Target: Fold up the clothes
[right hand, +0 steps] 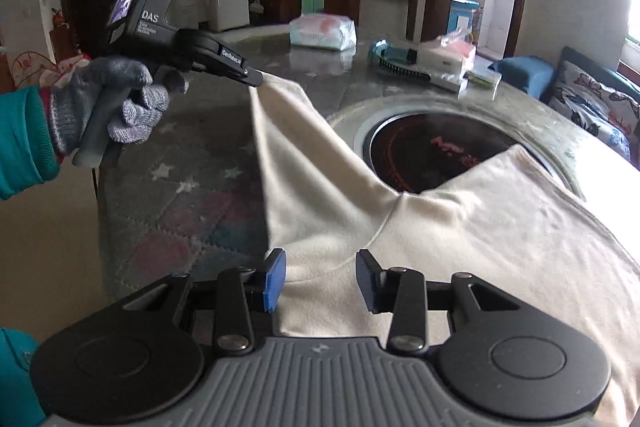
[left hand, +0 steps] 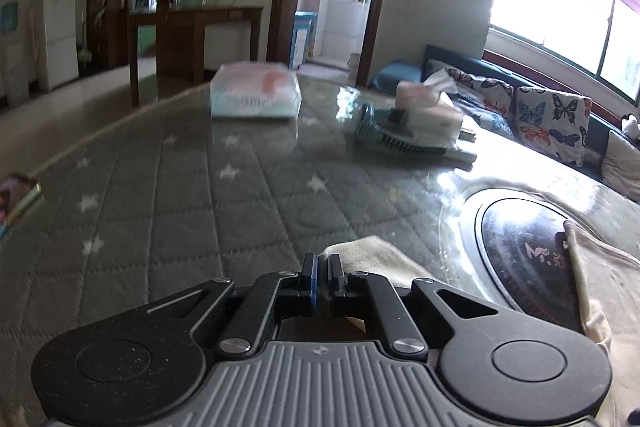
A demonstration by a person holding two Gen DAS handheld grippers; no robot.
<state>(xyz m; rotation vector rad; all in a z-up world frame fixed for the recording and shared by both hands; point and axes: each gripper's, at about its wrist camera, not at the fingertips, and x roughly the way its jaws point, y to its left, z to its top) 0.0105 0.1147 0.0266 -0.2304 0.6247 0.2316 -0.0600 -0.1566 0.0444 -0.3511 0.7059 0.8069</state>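
A soft, matt cream cloth garment [right hand: 460, 227] is seen draped over a glossy glass-topped table [right hand: 400, 95], under which a quilted grey star-print fabric [left hand: 180, 187] shows. Matt black plastic and blue rubbery pads [right hand: 276, 279] are seen on the right gripper [right hand: 320, 283]. A grey knitted glove [right hand: 104, 103] is worn.

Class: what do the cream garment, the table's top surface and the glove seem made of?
Cream garment: soft matte knit, probably cotton; it drapes in folds. Table top: glossy, likely glass over a quilted star cloth; it mirrors the window. Glove: grey knitted yarn, ribbed stitches visible.
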